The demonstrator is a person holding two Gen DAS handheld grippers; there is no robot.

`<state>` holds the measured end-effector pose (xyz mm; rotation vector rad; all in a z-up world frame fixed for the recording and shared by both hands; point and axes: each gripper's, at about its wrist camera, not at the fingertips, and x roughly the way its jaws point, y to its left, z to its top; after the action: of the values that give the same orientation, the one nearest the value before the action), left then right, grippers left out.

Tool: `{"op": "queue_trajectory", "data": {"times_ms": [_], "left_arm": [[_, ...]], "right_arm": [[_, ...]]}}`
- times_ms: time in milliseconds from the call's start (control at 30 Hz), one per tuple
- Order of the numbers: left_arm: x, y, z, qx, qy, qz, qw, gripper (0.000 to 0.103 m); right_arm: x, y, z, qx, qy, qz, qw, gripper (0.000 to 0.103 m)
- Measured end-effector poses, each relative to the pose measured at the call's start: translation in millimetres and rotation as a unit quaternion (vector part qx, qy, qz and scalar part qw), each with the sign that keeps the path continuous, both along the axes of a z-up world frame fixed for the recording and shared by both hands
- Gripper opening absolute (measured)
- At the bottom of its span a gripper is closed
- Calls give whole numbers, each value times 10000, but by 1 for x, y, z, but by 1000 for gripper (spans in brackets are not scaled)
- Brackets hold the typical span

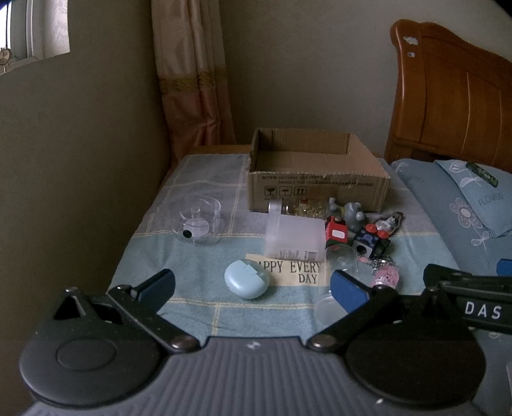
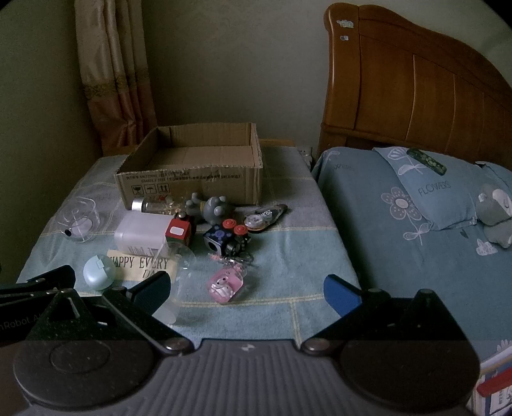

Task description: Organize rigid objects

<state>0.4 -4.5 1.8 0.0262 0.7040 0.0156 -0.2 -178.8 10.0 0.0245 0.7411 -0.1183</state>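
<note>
Rigid objects: I am looking at a small clutter lying on the cloth-covered table, in front of the cardboard box.
Box: corrugated brown, open-topped, sitting at the back of the table with nothing showing inside.
Shapes and materials: I am seeing a smooth pale-blue oval case, a frosted white plastic container lying on its side over a "HAPPY EVERY DAY" card, a clear round holder standing apart at the left, a grey rubbery figure, a dark cube with red knobs, and a pink keychain charm.
Left tongs: I am holding them spread wide, released, above the blue case.
Right tongs: also spread wide, gripping nothing, above the pink charm.
Right view only: bed pillow and a grey plush toy.
Left view only: a window corner.
</note>
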Motion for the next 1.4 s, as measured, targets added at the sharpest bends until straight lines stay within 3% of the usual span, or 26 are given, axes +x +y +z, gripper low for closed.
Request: {"op": "queue_trajectory", "data": {"times_ms": [433, 867, 1200, 1400], "left_arm": [[6, 1, -4, -24, 16, -129, 9999, 102], [17, 28, -19, -513, -186, -429, 9976, 102], [35, 39, -55, 99, 25, -1050, 9944, 102], [49, 42, -79, 243, 229, -1266, 9914, 102]], "right_arm": [[4, -1, 1, 42, -96, 67, 9999, 103], [11, -17, -7, 345, -406, 659, 9964, 103], [27, -36, -33, 338, -401, 1326, 9898, 103], [43, -47, -57, 425, -86, 1441, 9886, 103]]}}
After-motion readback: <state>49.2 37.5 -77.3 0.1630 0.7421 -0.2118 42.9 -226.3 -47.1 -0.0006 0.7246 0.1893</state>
